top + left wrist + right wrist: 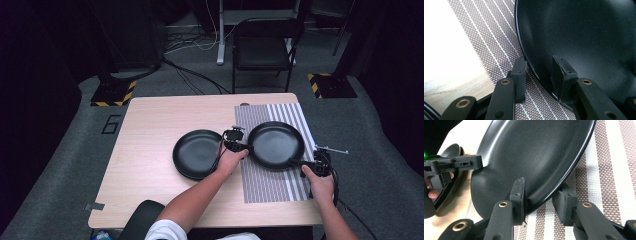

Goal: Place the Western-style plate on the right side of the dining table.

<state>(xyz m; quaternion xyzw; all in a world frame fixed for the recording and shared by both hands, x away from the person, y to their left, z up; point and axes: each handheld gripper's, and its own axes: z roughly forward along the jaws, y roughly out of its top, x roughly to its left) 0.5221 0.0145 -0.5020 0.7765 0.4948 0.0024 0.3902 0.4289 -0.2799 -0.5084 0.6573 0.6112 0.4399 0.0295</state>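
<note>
Both grippers straddle the rim of the black pan (276, 145) on the striped mat (270, 185) (right side): left gripper (239, 146) holds its left edge, right gripper (312, 165) its near-right edge, jaws clamped.

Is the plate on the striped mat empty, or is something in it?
Empty: the plate's dark inside shows bare in all views.

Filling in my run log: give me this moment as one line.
left tool: straddles plate rim | right tool: straddles opposite rim | plate: on striped mat | second plate: on table
</note>
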